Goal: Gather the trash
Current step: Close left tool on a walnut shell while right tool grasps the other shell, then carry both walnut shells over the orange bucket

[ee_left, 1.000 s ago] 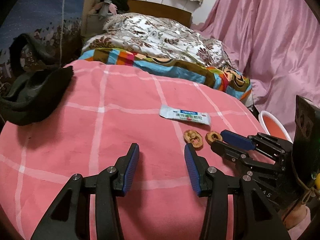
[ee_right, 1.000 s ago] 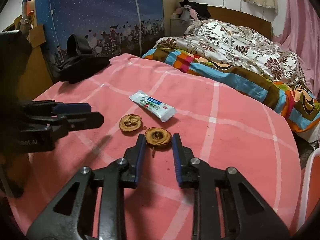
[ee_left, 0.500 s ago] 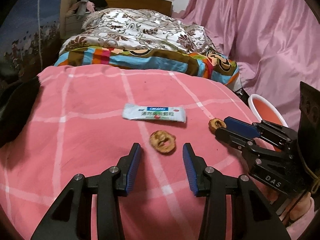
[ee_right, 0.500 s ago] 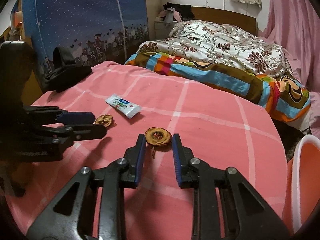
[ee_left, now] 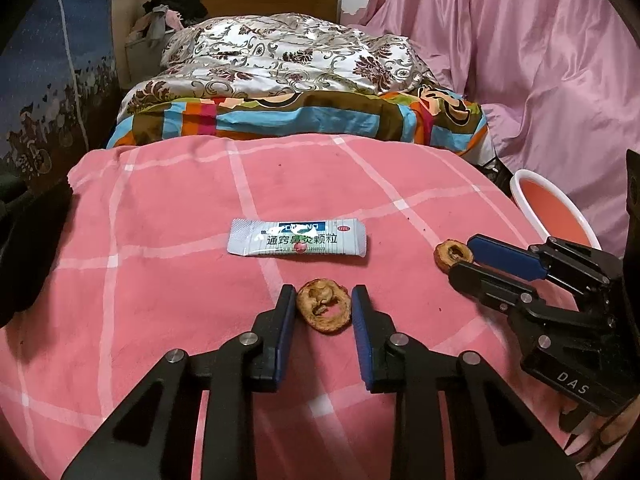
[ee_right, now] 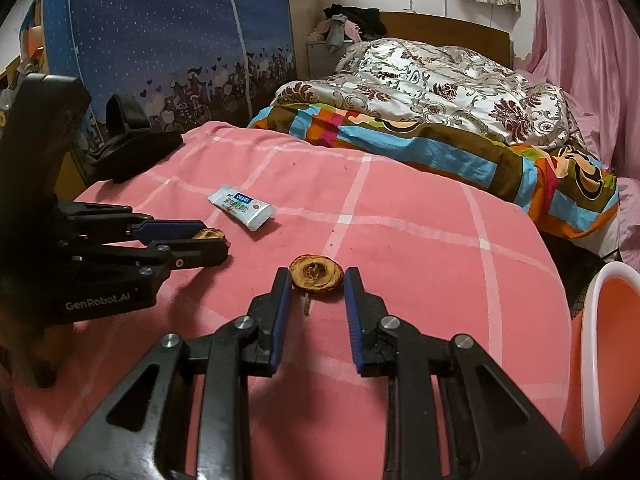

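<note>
Two dried brown fruit slices lay on the pink checked blanket (ee_left: 140, 280). In the left wrist view, one slice (ee_left: 324, 310) sat low in the centre of the frame between the blue pads of the left gripper (ee_left: 323, 304), whose jaws stood narrowly apart with the pads just beside the slice on both sides; whether they pressed it could not be told. The other slice (ee_left: 454, 255) lay right of centre, at the tips of the right gripper (ee_left: 460, 256) reaching in from the right edge. In the right wrist view that second slice (ee_right: 316, 273) sat mid-frame between the right gripper's blue pads, with a thin gap showing on the right side, so the jaws looked narrowly open around it. A white medicine sachet (ee_left: 297, 237) with printed lettering lay flat just above the first slice. A pink basin (ee_left: 556, 216) with a white rim stood at the right edge, beyond the blanket. A striped quilt (ee_left: 304, 118) filled the upper middle
</note>
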`<state>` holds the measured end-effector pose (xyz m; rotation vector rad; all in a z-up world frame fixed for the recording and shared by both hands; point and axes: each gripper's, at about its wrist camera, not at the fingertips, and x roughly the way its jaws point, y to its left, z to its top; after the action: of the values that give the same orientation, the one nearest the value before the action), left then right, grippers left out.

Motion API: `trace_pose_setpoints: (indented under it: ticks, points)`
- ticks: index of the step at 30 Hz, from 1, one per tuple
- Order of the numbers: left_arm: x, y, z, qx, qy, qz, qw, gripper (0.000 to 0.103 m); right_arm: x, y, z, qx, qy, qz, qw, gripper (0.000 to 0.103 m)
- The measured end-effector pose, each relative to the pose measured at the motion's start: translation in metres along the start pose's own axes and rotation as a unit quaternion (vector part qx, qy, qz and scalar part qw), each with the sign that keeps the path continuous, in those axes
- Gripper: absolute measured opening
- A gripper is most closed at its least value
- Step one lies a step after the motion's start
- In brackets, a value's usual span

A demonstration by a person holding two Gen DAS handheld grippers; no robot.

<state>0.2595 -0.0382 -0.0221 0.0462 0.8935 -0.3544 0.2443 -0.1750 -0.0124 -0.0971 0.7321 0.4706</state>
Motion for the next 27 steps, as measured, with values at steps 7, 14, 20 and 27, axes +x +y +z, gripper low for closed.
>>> trace_pose_setpoints:
  ticks: [7, 14, 20, 27]
  points:
    - [-0.02, -0.011, -0.005, -0.002, -0.036, -0.003, 0.9993, 0.024, -0.034, -0.006, -0.002, 0.011, -0.066, -0.005, 0.998, 0.034]
    - [-0.057, -0.033, 0.0, -0.007, -0.118, -0.008, 0.993, 0.024, -0.083, -0.021, -0.004, 0.03, -0.162, -0.021, 0.986, 0.034]
    - [-0.084, -0.061, 0.012, 0.01, -0.182, -0.016, 0.9832, 0.024, -0.127, -0.034, -0.012, 0.039, -0.23, -0.053, 0.971, 0.034]
    - [-0.106, -0.106, 0.02, 0.03, -0.248, -0.051, 0.967, 0.024, -0.185, -0.055, -0.032, 0.048, -0.31, -0.11, 0.943, 0.034]
